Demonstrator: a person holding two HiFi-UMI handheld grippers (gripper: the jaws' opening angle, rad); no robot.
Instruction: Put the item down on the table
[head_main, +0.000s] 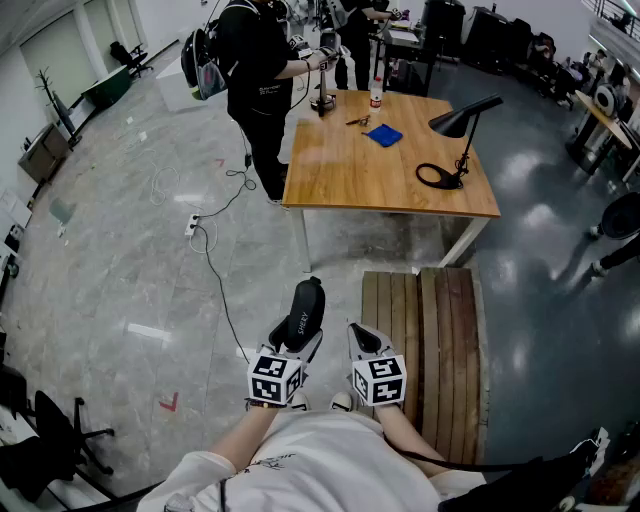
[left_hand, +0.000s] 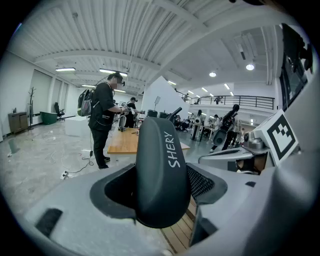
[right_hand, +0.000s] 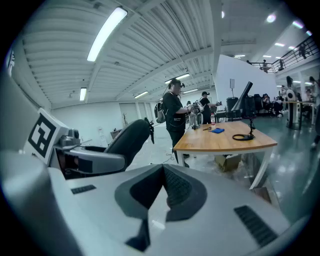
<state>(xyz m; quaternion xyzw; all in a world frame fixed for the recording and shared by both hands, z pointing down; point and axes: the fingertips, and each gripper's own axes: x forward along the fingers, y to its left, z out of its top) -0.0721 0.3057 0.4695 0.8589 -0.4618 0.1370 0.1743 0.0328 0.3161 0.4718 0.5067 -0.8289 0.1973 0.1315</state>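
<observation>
Between gripped black case (head_main: 305, 310) and table (head_main: 380, 192) edge, grey floor (head_main: 260, 282).

Your head camera looks down on the wooden table (head_main: 390, 165) from well back. Both gripper cameras sit low, facing that table from the same side; all three views share it.
</observation>
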